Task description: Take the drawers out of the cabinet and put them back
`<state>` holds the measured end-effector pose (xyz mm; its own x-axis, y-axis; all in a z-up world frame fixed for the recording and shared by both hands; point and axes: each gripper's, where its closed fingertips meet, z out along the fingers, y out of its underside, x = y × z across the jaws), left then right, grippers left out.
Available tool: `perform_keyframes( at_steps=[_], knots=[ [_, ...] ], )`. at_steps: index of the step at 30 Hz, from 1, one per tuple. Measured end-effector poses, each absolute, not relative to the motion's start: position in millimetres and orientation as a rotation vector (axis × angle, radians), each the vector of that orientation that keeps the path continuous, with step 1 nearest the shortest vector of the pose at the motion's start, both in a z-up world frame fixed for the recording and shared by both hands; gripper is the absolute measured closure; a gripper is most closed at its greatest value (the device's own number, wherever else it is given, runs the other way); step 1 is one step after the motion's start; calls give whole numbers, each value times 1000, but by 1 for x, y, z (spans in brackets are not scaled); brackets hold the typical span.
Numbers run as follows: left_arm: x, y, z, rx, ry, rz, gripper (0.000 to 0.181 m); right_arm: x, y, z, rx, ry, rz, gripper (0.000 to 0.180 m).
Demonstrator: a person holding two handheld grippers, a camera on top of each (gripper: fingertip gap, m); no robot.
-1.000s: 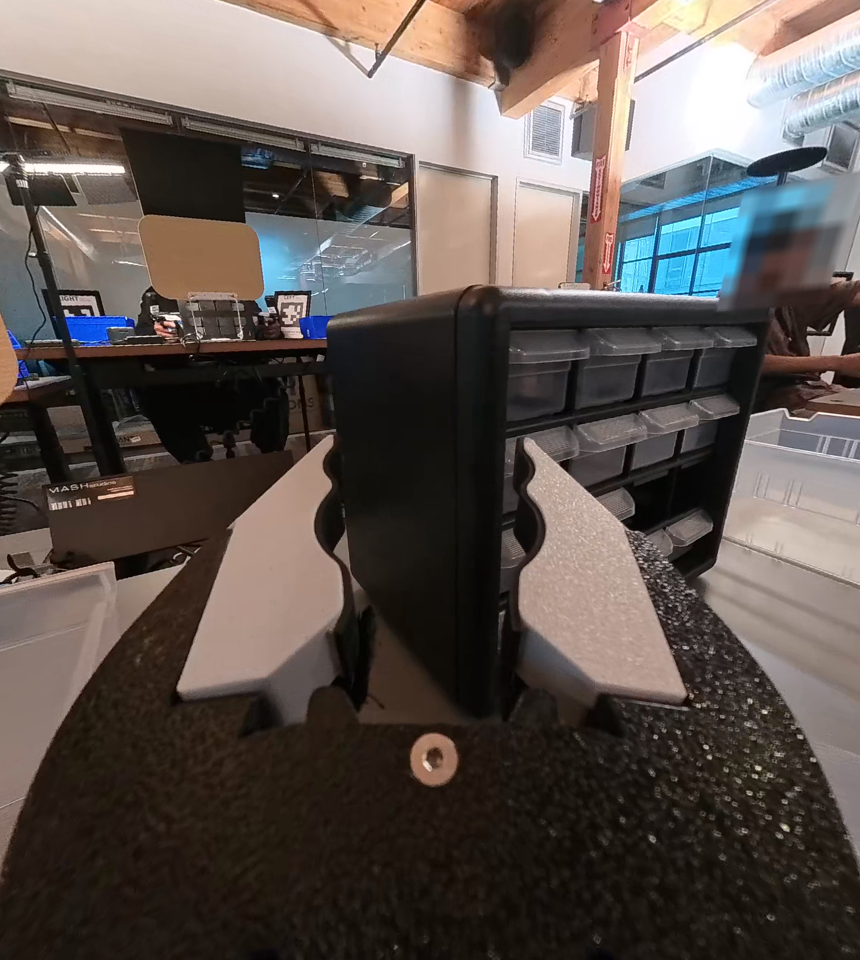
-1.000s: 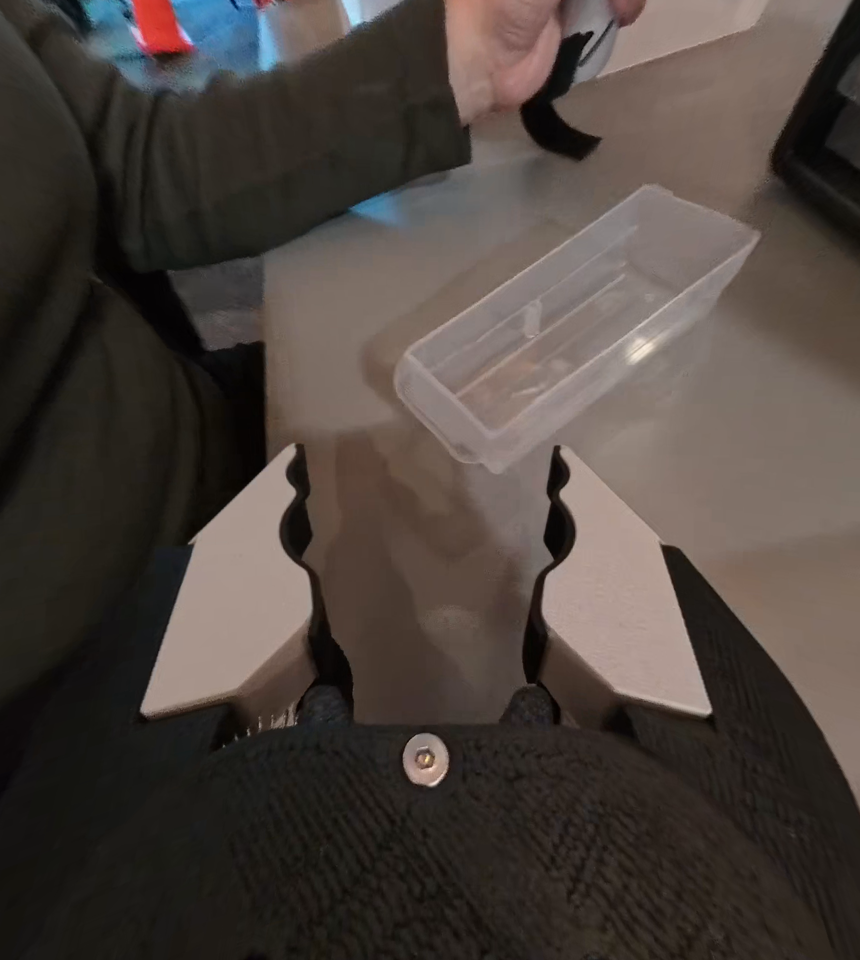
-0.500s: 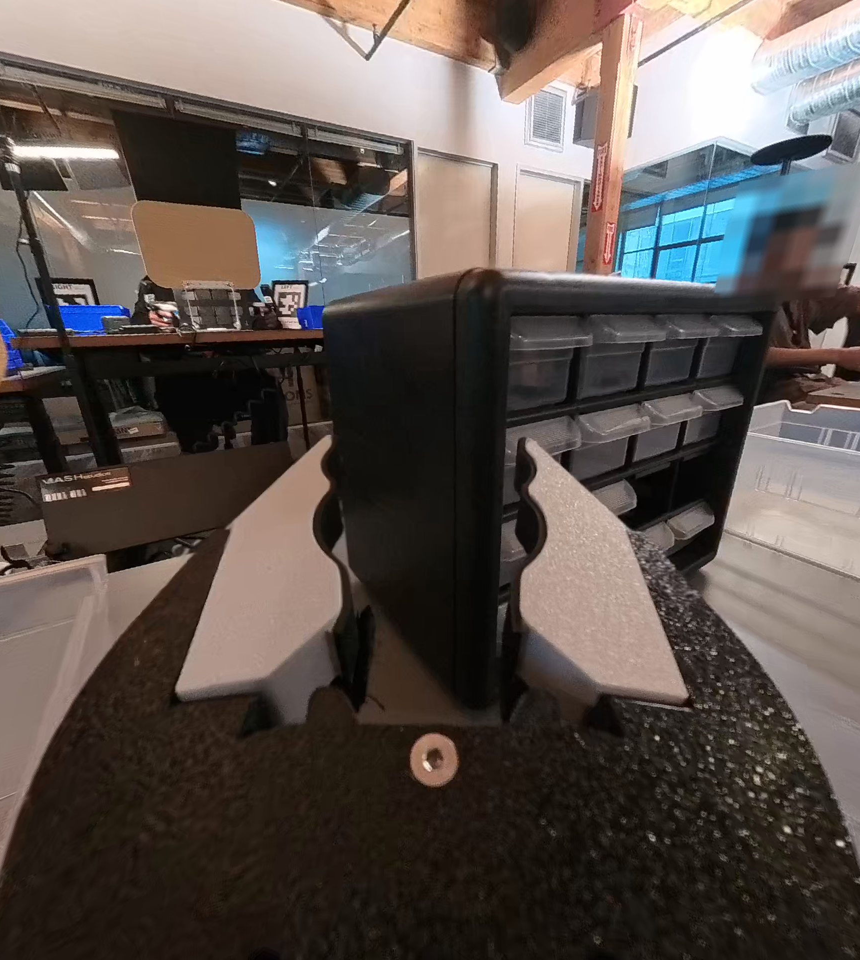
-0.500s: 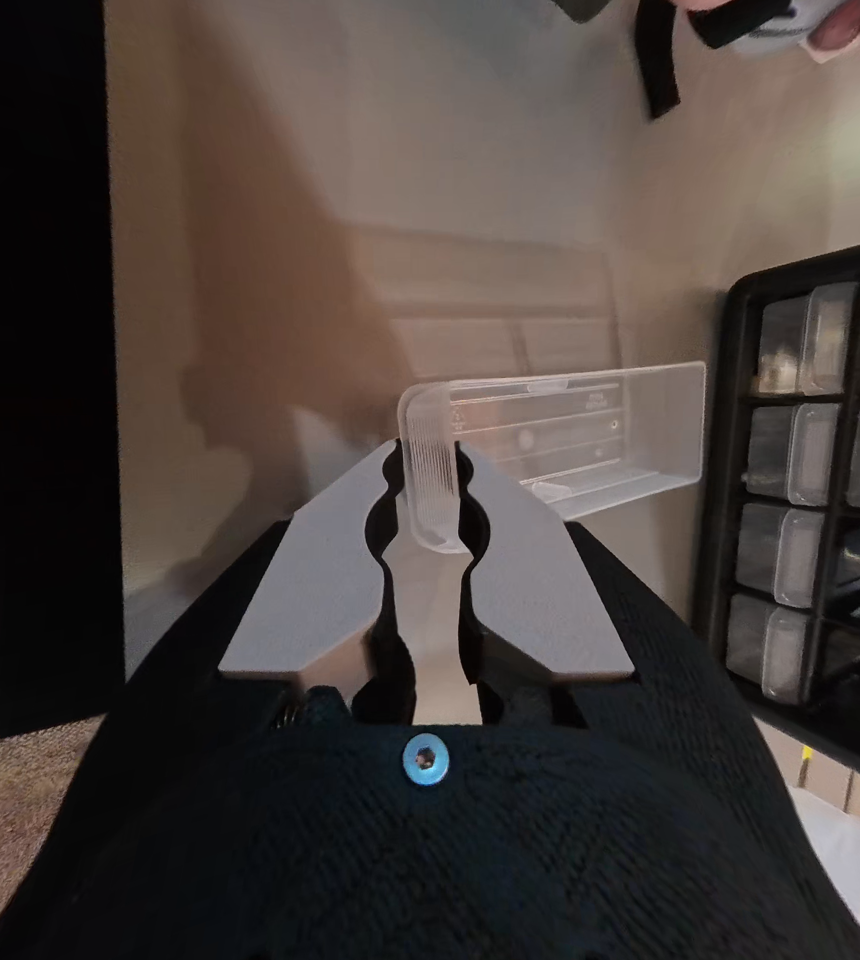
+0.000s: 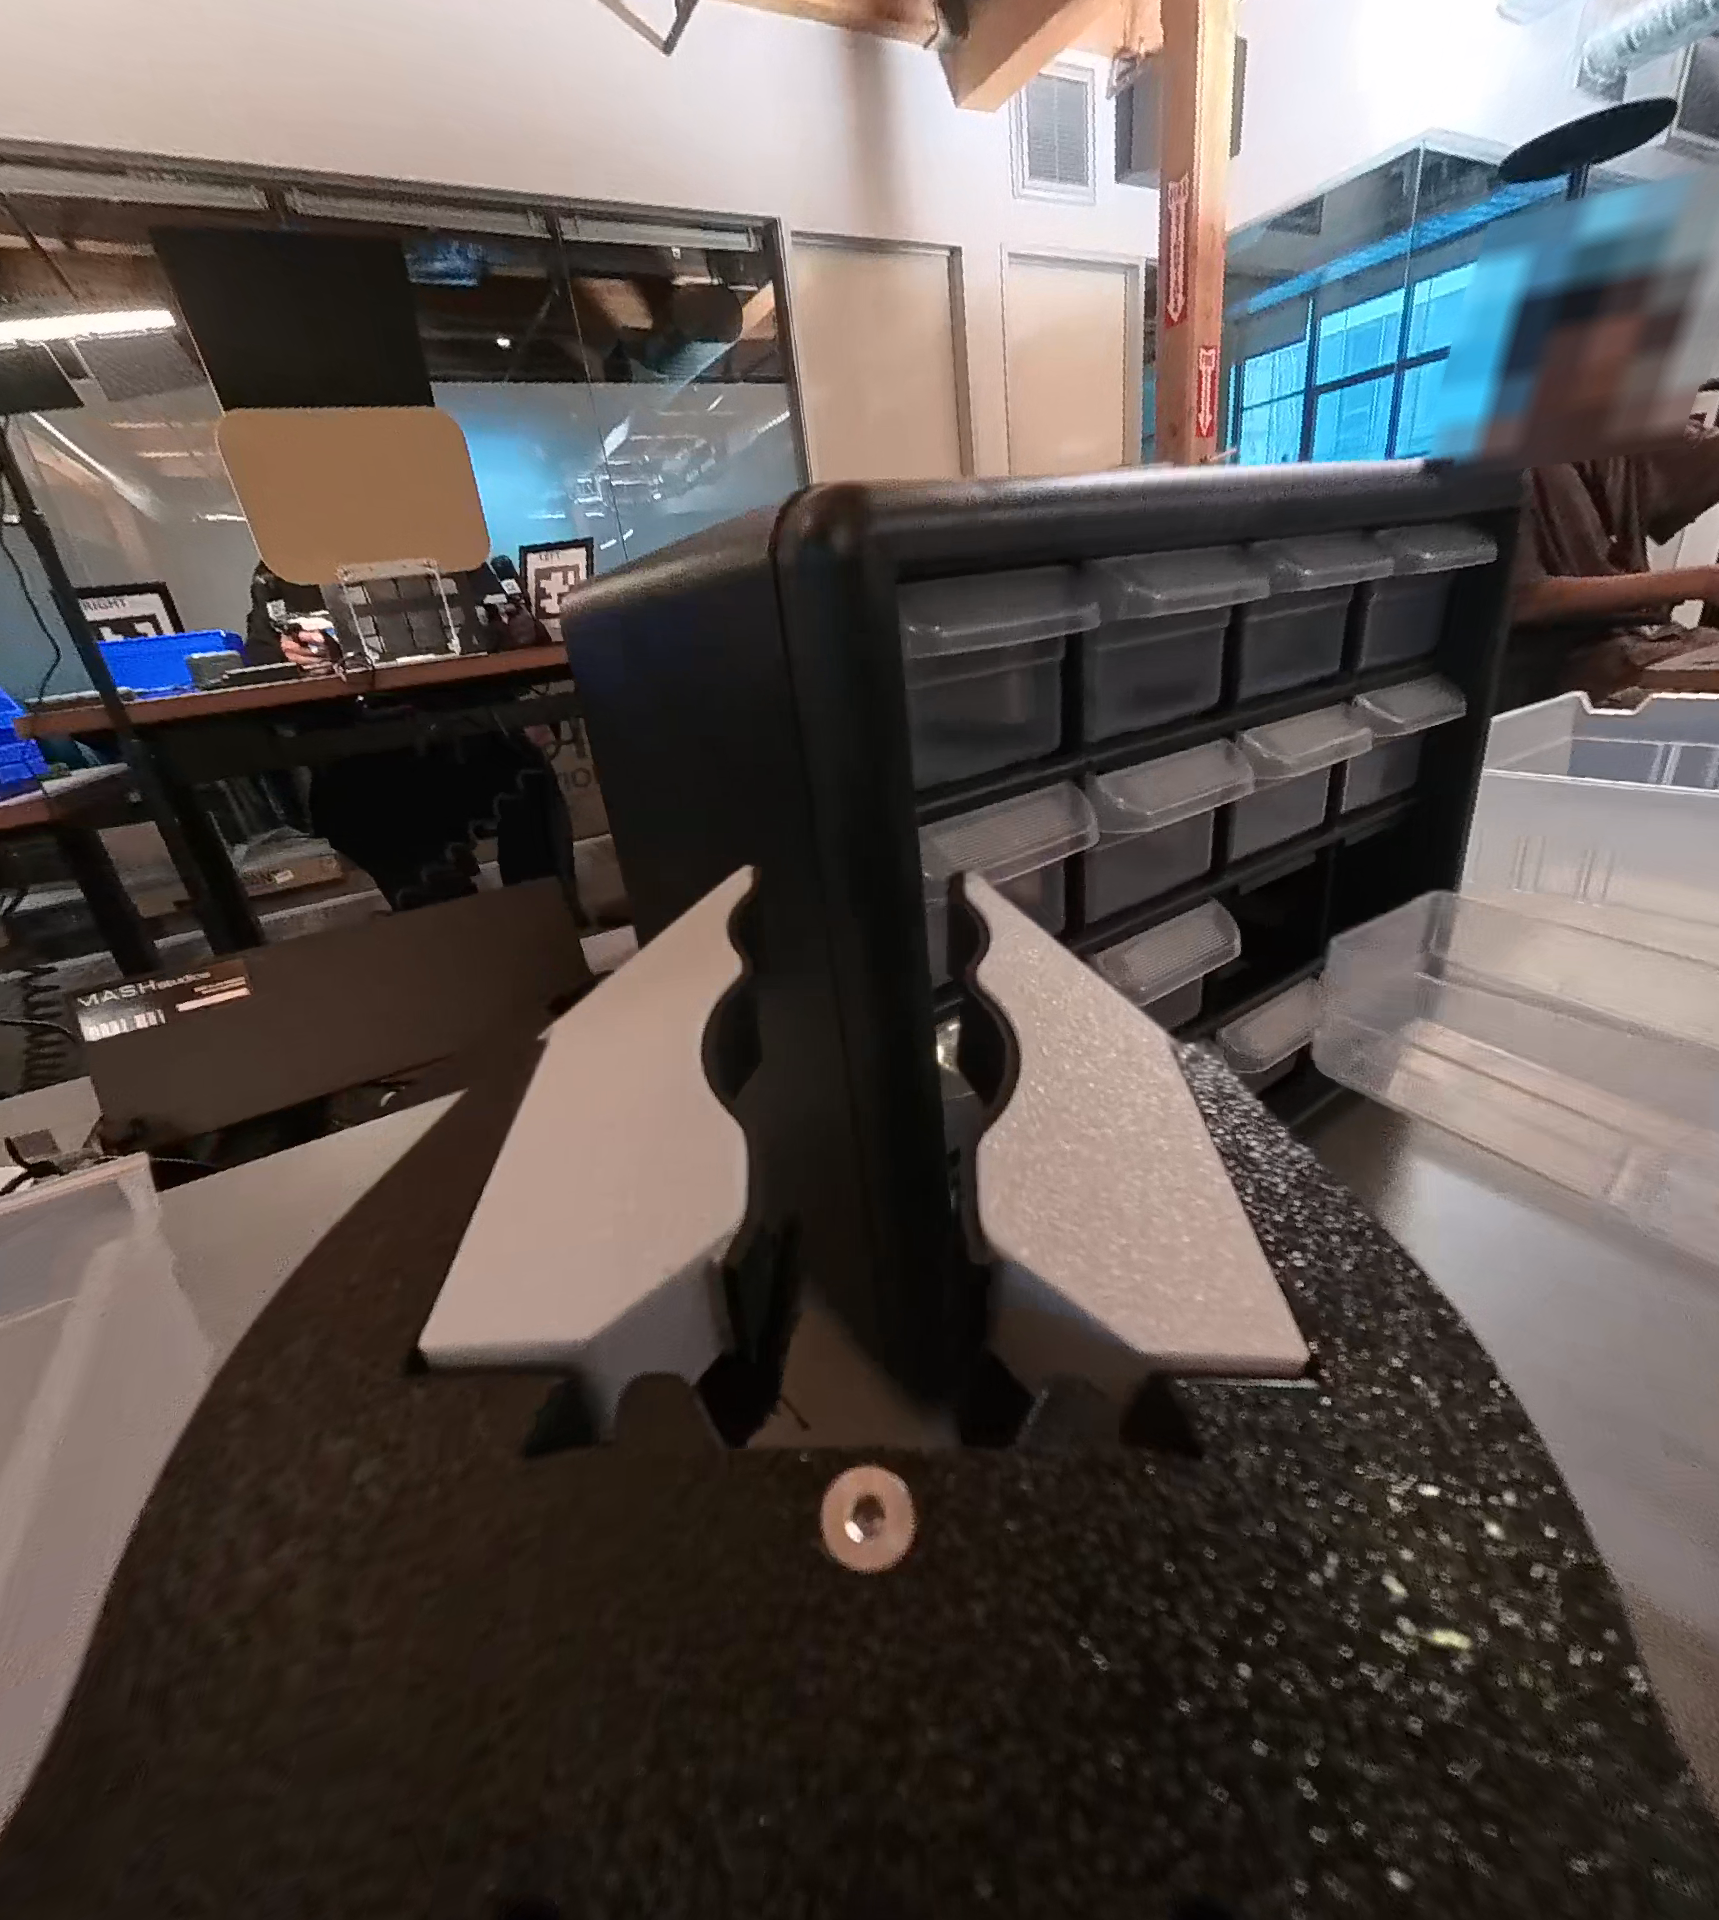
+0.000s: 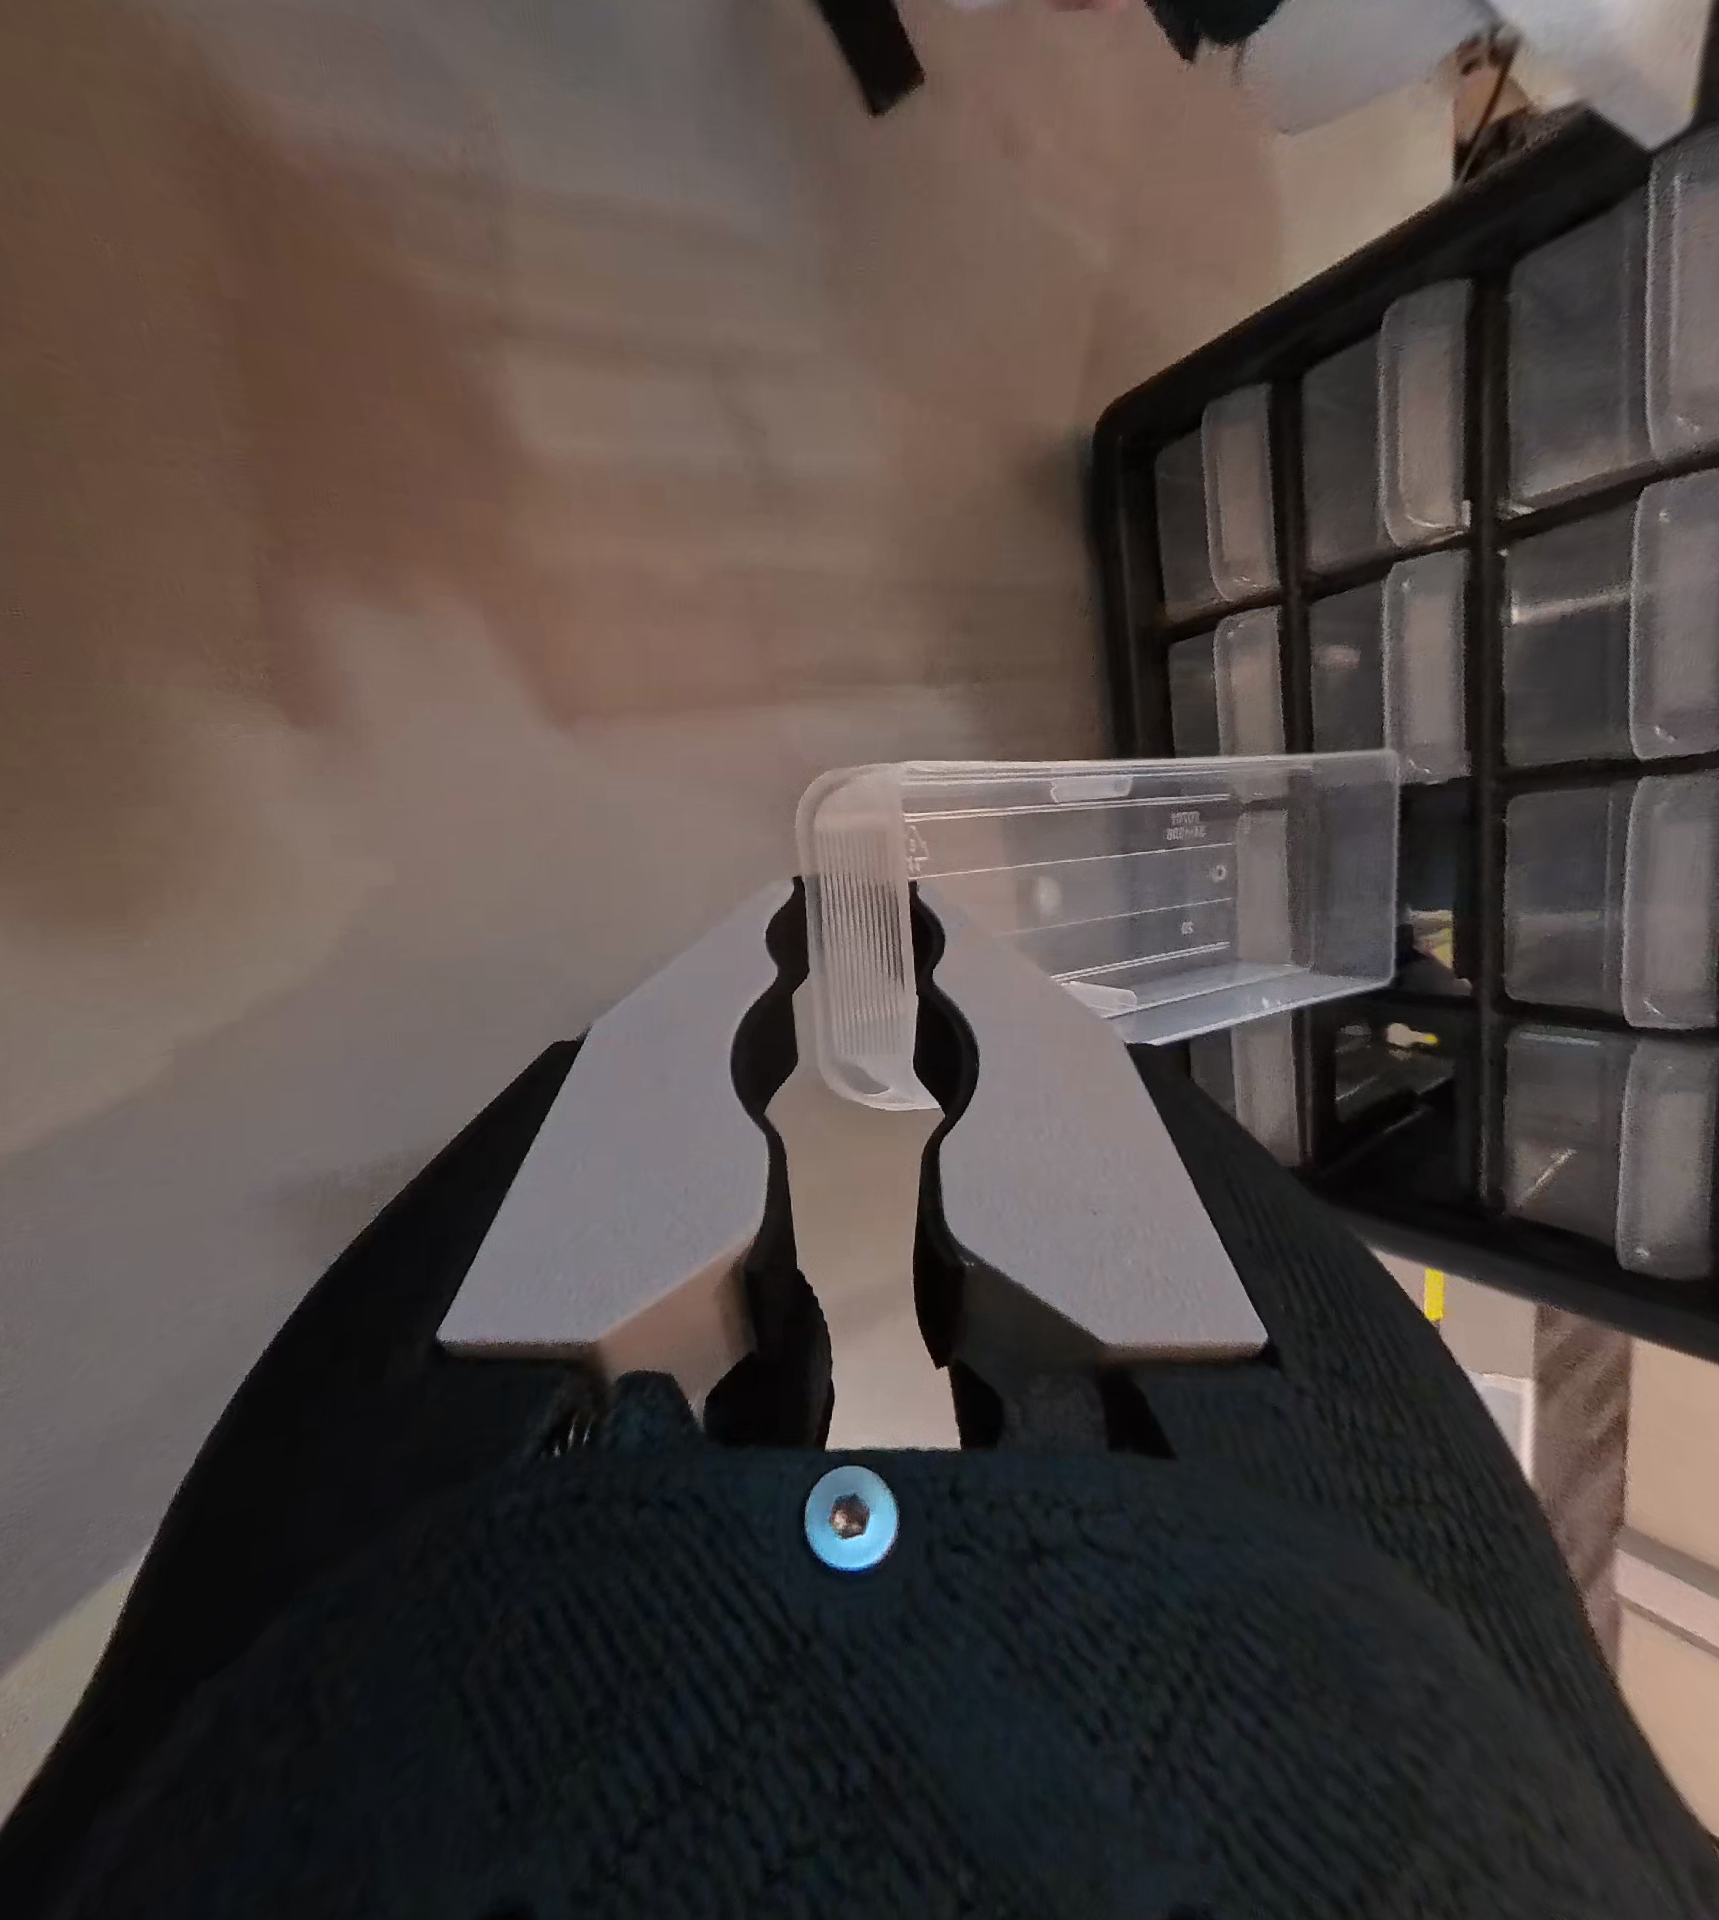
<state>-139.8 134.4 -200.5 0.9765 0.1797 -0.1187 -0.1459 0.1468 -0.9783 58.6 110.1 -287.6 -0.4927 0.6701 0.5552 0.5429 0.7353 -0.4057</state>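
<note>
The black cabinet (image 5: 709, 727) stands on the table with several clear drawers in its slots and some slots empty. My left gripper (image 5: 853, 920) is shut on the cabinet's front left edge, one finger on each side. My right gripper (image 6: 860, 935) is shut on the ribbed front handle of a clear empty drawer (image 6: 1146, 894) and holds it in the air. The right wrist view is rolled sideways. The drawer's far end is close to the cabinet face (image 6: 1561, 727), in front of an empty slot (image 6: 1437, 862). The drawer also shows in the left wrist view (image 5: 1457, 987), to the right of the cabinet.
A large white bin (image 5: 1665, 810) stands right of the cabinet and a translucent bin (image 5: 3, 1299) sits at the near left. A black box (image 5: 315, 997) lies behind the table. A person (image 5: 1613, 561) works at the back right.
My right gripper has closed on the drawer's handle, lifted it off the table and carried it to the cabinet face. The drawer now shows in the left wrist view. My left gripper still holds the cabinet.
</note>
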Motion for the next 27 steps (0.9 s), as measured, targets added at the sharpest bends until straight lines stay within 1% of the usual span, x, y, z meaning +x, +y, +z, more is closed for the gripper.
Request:
perform_keyframes(
  at_steps=[5,17,22,27],
  knots=[
    [-137,139,-207,-1423,-13,212,163,50,128,-282,-949,-2246,250,164],
    [-137,139,-207,-1423,-10,209,163,42,139,-273,-987,-2312,350,163],
    [-138,139,-207,-1427,-6,214,163,41,147,-263,-977,-2315,340,163],
    [-138,139,-207,-1424,-6,213,163,30,163,-269,-963,-2314,247,163]
  ],
)
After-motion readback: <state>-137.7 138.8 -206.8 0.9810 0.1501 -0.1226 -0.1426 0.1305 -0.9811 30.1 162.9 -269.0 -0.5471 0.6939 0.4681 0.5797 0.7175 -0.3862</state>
